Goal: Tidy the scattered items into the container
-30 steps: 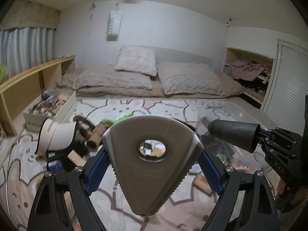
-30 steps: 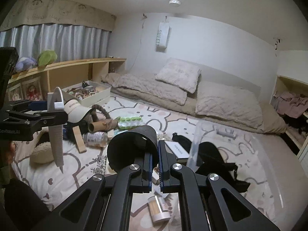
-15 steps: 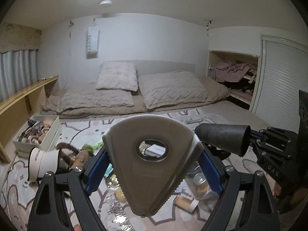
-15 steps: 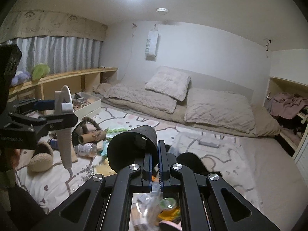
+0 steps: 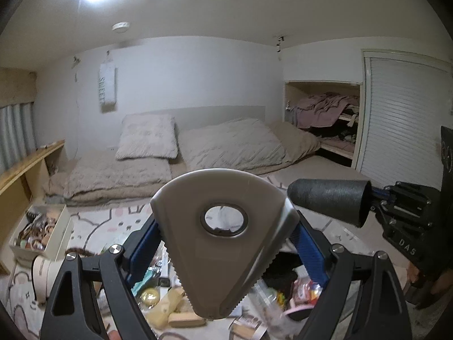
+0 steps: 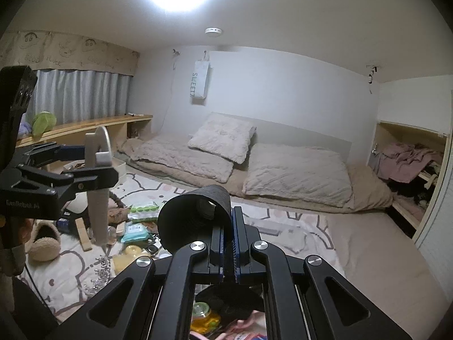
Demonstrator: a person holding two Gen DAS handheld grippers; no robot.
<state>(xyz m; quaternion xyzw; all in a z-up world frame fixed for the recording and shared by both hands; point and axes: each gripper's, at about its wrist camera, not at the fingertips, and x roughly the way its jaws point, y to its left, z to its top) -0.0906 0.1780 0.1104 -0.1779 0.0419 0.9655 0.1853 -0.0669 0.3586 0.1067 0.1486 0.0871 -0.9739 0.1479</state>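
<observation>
Gripping a smooth grey wedge-shaped plastic tool (image 5: 220,243), left gripper (image 5: 223,238) fingers spread wide, right gripper (image 6: 229,243) fingers pinching a matte black tube (image 6: 192,215).

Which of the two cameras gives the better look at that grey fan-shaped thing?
The left wrist view: the grey fan-shaped thing fills the middle, face on, with its oval hole and toothed edges clear, clamped in the left gripper. The right wrist view shows it only edge-on, as a thin grey blade at the far left.
</observation>
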